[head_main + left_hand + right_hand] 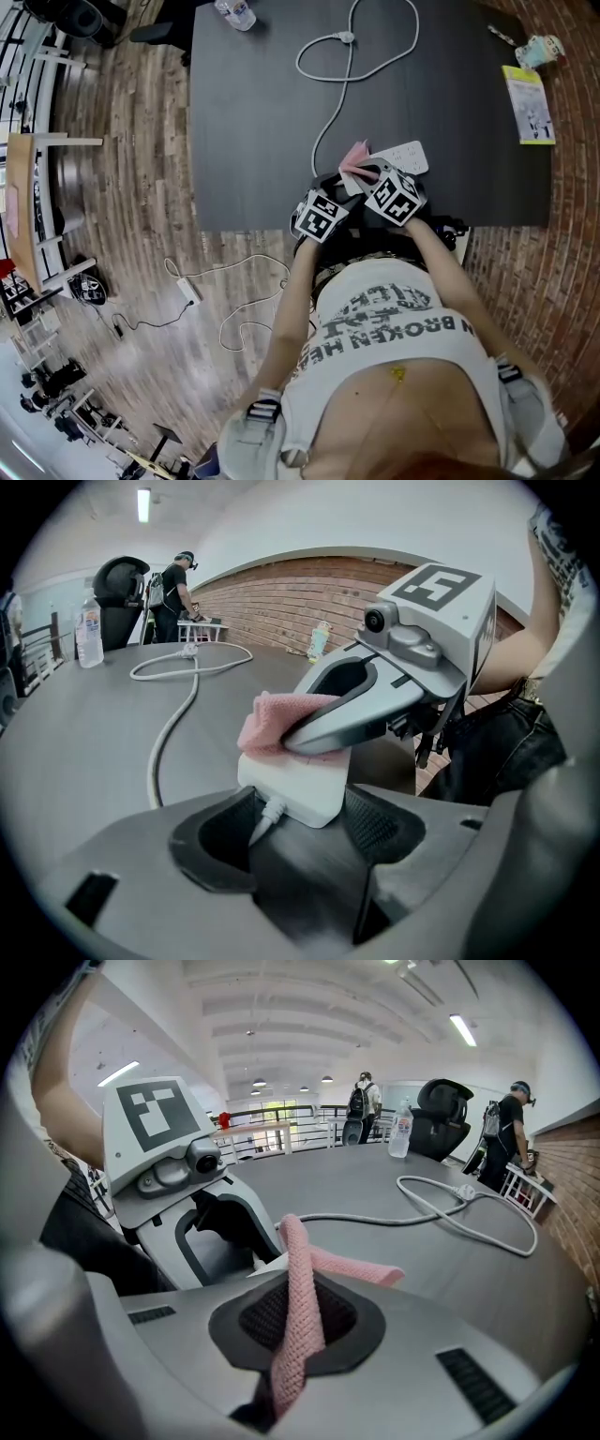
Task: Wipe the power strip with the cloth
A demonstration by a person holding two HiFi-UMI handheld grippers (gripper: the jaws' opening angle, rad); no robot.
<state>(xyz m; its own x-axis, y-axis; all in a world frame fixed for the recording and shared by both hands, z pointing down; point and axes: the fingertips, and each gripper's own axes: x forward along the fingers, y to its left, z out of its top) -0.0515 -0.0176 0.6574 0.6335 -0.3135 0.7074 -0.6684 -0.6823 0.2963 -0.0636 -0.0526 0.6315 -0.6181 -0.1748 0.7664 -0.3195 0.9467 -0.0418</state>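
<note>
Forearms (292,291) converge; left tool (300,822) clamps the power strip (302,787), right tool (295,1326) holds the pinched cloth (352,1265) on it.

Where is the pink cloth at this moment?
The pink cloth is pinched in the right gripper; its free end lies on the white power strip, near the front edge of the table in the head view.

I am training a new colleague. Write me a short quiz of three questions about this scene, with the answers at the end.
1. True or false: the right gripper holds the pink cloth.
2. What sits between the jaws of the left gripper? A) a mug B) the power strip C) a sponge
3. Fill the gap: on the table, the white cable lies in a ____.
Key: 1 true; 2 B; 3 loop.
</note>
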